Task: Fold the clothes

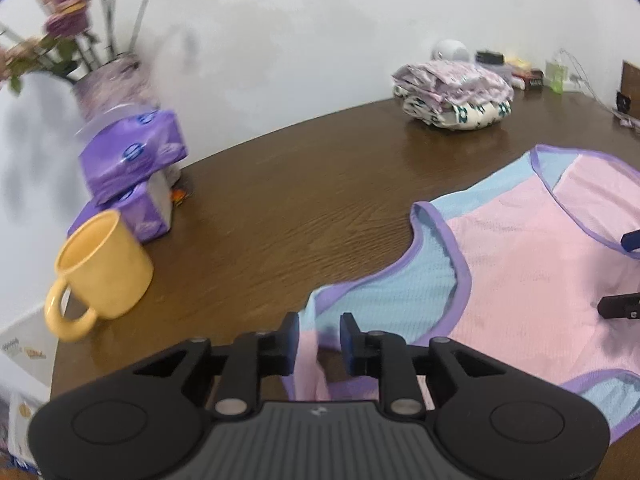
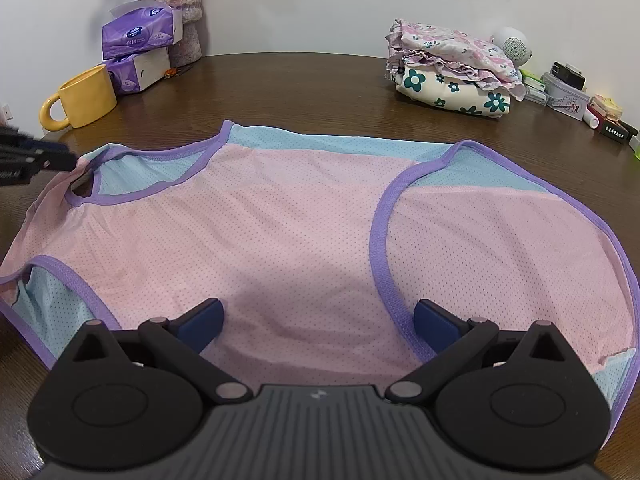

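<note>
My left tool (image 1: 319,340) sits at the shoulder strap of the pink and blue mesh vest with purple trim (image 2: 280,216), jaws narrowly apart with a fold of fabric between them; I cannot tell whether they grip it. My right tool (image 2: 318,320) hovers over the vest's middle, jaws wide apart. The vest lies spread flat on the brown wooden table (image 2: 300,92), well apart from the yellow ceramic mug (image 2: 86,98) and the folded floral clothes pile (image 2: 452,72).

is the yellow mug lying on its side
No, the yellow mug stands upright on the table, its opening facing up, beside the purple tissue packs.
</note>
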Demonstrator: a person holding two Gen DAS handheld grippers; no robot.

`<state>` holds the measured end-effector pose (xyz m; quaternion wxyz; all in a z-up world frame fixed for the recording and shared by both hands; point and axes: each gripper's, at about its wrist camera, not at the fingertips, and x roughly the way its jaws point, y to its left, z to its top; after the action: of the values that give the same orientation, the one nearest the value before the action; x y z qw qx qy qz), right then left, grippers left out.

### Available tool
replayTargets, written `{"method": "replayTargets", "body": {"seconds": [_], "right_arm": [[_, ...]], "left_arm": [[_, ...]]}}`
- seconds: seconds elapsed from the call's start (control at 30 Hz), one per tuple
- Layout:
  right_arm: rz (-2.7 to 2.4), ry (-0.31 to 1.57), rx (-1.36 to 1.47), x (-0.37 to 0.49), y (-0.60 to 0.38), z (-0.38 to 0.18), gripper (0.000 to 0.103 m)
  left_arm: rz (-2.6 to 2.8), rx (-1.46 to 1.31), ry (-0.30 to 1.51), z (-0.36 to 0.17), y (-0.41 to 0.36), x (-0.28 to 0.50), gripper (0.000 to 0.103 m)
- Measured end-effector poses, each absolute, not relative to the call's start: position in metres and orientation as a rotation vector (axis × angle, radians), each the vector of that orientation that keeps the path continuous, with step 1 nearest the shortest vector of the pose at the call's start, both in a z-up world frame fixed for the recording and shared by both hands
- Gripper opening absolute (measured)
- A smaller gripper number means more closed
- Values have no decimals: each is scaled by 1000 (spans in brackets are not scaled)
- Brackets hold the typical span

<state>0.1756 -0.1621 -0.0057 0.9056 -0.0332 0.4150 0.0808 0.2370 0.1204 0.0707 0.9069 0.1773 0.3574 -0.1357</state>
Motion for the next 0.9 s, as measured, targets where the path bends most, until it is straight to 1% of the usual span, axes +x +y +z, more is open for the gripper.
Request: {"method": "replayTargets", "body": {"seconds": [0.13, 0.57, 0.67, 0.77, 0.9], "right_arm": [[166, 858, -67, 175, -161, -6, 102], [145, 862, -62, 206, -166, -4, 103], [150, 862, -72, 216, -165, -4, 103], [148, 865, -69, 225, -166, -4, 103], [157, 871, -51, 228, -167, -7, 103]], "left_arm": [[-269, 452, 748, 58, 104, 252, 20], [-273, 470, 753, 46, 98, 255, 21], [-274, 485, 747, 46, 97, 254, 23], [-281, 499, 741, 45, 95, 253, 27], [-289, 513, 742, 42, 92, 258, 27]]}}
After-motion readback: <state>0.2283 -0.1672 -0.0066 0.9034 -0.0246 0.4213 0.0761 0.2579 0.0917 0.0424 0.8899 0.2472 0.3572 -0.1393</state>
